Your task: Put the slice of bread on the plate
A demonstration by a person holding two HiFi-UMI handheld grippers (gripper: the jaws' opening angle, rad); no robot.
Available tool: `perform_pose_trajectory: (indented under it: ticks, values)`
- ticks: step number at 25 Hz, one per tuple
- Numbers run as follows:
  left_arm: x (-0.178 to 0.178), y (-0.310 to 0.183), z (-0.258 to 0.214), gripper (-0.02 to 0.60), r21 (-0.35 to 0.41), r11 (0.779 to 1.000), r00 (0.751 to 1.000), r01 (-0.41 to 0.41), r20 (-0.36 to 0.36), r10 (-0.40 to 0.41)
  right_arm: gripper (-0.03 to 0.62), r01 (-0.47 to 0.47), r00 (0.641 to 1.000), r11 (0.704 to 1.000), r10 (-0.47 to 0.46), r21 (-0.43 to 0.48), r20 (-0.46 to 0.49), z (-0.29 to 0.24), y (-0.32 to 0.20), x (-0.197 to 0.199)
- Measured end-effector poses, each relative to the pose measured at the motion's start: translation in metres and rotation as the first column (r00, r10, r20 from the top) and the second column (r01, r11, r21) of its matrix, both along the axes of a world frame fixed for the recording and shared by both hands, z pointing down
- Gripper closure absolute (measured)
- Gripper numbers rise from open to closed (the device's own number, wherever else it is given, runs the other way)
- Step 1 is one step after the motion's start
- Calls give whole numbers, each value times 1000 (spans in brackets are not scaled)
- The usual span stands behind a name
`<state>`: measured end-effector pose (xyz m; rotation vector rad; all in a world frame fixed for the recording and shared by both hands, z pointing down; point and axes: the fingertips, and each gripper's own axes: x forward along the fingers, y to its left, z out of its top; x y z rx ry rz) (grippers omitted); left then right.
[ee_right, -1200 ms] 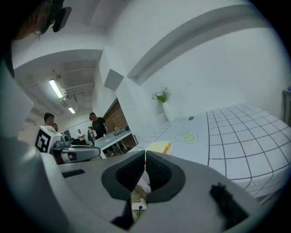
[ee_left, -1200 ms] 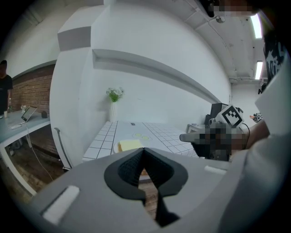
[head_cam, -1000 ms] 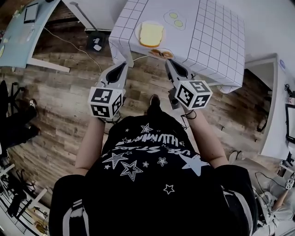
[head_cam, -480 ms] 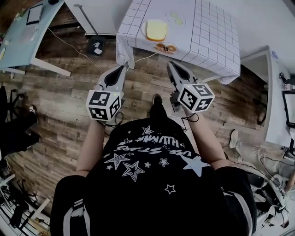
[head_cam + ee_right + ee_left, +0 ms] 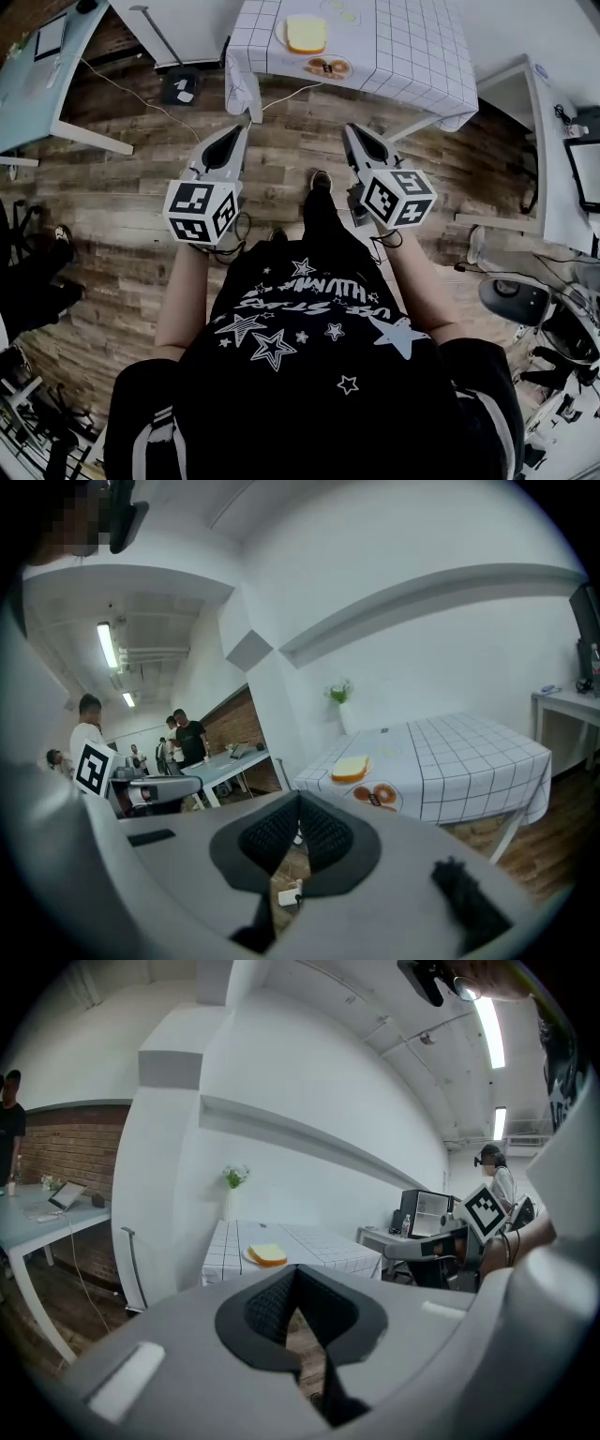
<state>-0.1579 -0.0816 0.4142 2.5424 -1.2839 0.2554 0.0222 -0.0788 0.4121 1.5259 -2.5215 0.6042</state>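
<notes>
1. Head view, nearest: the person's black star-printed shirt (image 5: 309, 356) fills the bottom of the picture, with one shoe (image 5: 321, 180) on the wooden floor (image 5: 281, 234) just ahead of it.
2. Left gripper (image 5: 241, 131): held out over the floor with its marker cube (image 5: 199, 211) toward the person. In the left gripper view its jaws are pressed together with nothing between them.
3. Right gripper (image 5: 350, 131): held level with the left one, well apart from it, with its marker cube (image 5: 398, 197) toward the person. Its jaws are also closed and empty.
4. Both grippers point toward the table (image 5: 412, 47), which is covered by a white gridded cloth and stands well ahead of them.
5. Slice of bread (image 5: 306, 33): it lies flat on a white plate (image 5: 248, 1256) near the table's front corner, far from both grippers.
6. Just beside the plate, closer to the table's edge, lies a small item with brown rings (image 5: 378, 795); I cannot tell what it is.
7. Beyond the table, a small plant (image 5: 232, 1177) stands against the white wall.
</notes>
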Motion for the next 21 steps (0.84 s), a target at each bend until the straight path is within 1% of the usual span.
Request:
perform_pose_trajectory:
  ticks: [3, 6, 9, 17, 21]
  values:
    - [-1, 9, -2, 574, 10, 1000, 1000, -22, 1, 22, 579, -18, 1000, 1000, 18, 4, -22, -3, 17, 3]
    - [1, 19, -5, 574, 11, 999, 999, -37, -24, 37, 580, -29, 999, 1000, 30, 8, -34, -4, 32, 7]
    - [8, 31, -5, 574, 12, 999, 999, -42, -31, 43, 579, -33, 999, 999, 33, 11, -38, -5, 45, 14]
    - [39, 54, -17, 574, 40, 998, 999, -49, -17, 50, 580, -48, 999, 998, 49, 42, -20, -13, 65, 45]
    - [60, 72, -19, 574, 34, 998, 999, -50, -14, 51, 579, -37, 999, 998, 38, 44, -14, -15, 81, 58]
